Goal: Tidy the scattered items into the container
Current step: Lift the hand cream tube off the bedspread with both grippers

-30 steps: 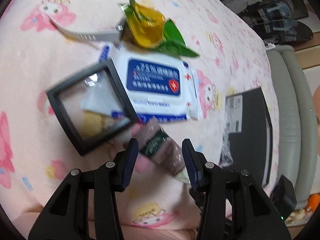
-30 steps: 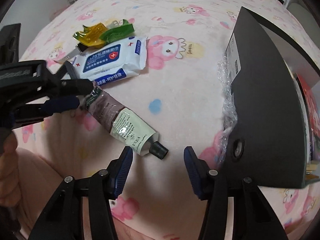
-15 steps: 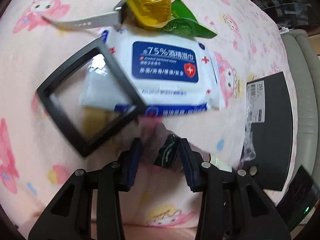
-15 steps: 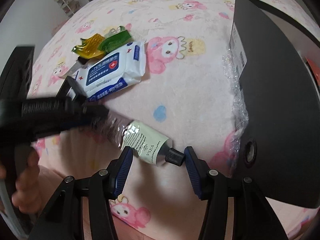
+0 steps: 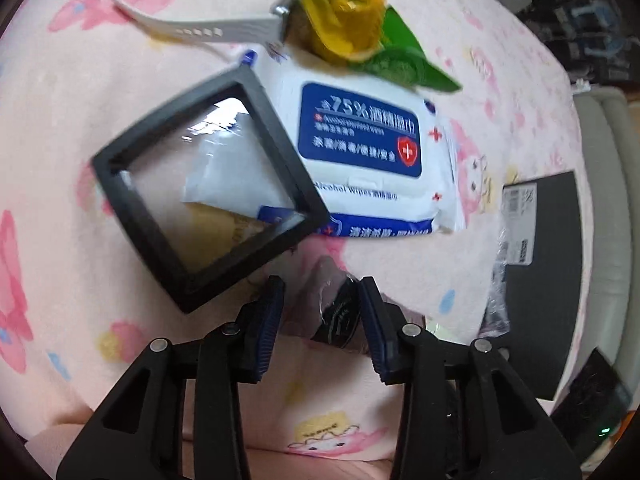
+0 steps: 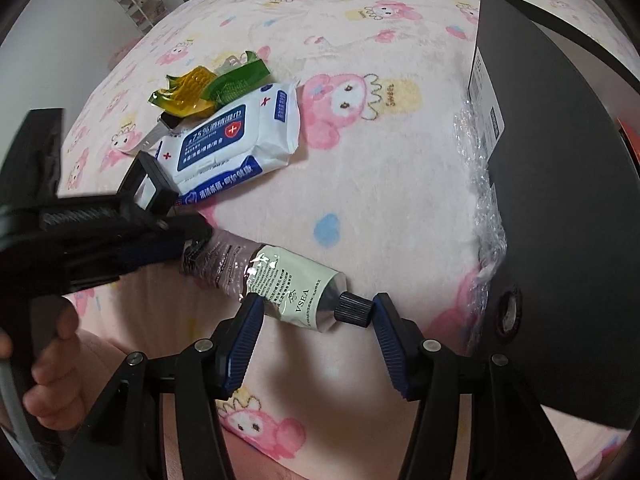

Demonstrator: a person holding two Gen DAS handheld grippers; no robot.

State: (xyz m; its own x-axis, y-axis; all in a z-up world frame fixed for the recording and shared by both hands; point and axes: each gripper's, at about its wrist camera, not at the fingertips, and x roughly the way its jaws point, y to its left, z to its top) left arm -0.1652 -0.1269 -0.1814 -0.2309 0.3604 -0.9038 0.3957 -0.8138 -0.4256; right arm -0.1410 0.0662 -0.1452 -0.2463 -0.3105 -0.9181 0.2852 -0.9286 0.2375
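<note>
— Swung level across the bed now, tube (image 6: pixel 280 280) caught at both ends: left tool (image 5: pixel 320 312) on the crimp.
— Right tool (image 6: pixel 316 320) opening, astride the cap end, readying transfer toward black container (image 6: pixel 560 200).

Both wrist views close, steeply downward, sharing the tube (image 5: pixel 336 312) and wipes pack (image 6: pixel 236 136)
</note>
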